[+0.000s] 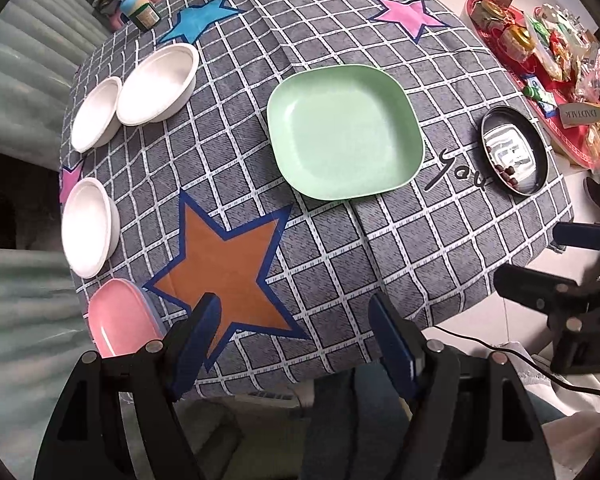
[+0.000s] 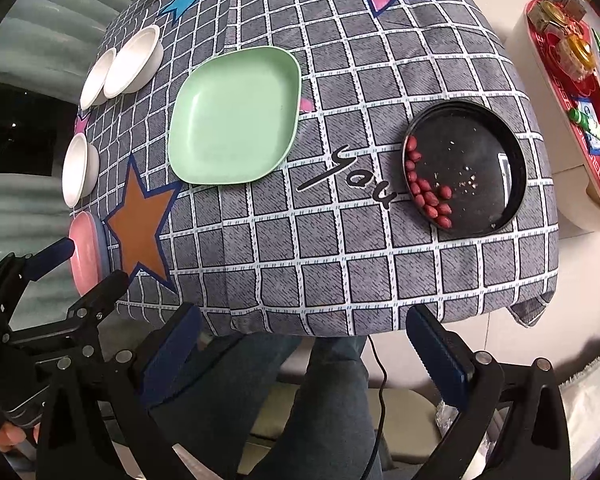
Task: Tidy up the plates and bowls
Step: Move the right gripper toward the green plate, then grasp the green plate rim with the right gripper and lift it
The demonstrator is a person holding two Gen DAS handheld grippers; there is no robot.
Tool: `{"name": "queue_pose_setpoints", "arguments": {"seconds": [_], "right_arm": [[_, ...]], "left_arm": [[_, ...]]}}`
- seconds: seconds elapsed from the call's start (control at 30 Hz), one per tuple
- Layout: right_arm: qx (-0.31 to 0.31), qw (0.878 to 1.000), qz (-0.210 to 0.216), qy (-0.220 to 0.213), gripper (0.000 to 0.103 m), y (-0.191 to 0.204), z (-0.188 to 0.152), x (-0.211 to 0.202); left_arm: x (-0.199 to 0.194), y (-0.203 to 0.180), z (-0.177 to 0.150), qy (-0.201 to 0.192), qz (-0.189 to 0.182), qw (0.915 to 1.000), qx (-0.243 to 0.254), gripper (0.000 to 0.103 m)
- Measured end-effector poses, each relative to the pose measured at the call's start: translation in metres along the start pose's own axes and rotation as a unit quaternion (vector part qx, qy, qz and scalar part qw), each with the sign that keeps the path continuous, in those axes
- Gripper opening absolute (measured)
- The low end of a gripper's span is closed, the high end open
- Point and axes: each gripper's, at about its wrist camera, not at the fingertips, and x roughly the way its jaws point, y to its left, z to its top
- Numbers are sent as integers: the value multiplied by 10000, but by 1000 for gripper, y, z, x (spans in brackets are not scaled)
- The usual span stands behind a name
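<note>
I have the green plate [image 1: 345,132] lying flat near the middle of the table [image 1: 440,248], well ahead of my left gripper [image 1: 296,316], whose jaws stand apart with nothing between them, hanging over the orange star [image 1: 224,264] at the near edge. The pink plate [image 1: 120,320] sits just left of that gripper at the table's corner, on top of a bluish one. Three white bowls [image 1: 158,84] line the left edge, two of them touching. My right gripper [image 2: 304,332] hangs off the near edge over the person's jeans, jaws wide apart and empty; the black dish [image 2: 466,168] with red peanuts [image 2: 426,192] lies ahead of it, to the right of the green plate.
</note>
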Motion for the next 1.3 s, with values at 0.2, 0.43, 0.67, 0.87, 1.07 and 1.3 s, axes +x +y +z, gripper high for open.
{"name": "queue_pose_setpoints", "arguments": {"seconds": [0.2,0.43,0.67,0.87,1.07,1.3], "right_arm": [[61,9998,-196,-2,103,-3,11,5],[478,9983,-261,-189,103,-5,37,5],[621,9970,-456,29,103,7,57,30],[549,9961,-678,-87,103,16,93,32],[588,9953,-753,-133,103,14,130,41],[447,9956,-810,-118,87,22,154,66]], "left_arm": [[16,3,22,62,-194,9998,87,79],[33,23,57,65,-181,9996,187,79],[57,38,85,115,-229,9997,22,79],[66,49,113,-65,-251,9996,-131,79],[88,54,134,-18,-218,9997,-133,79],[113,58,148,81,-193,9998,-37,79]]}}
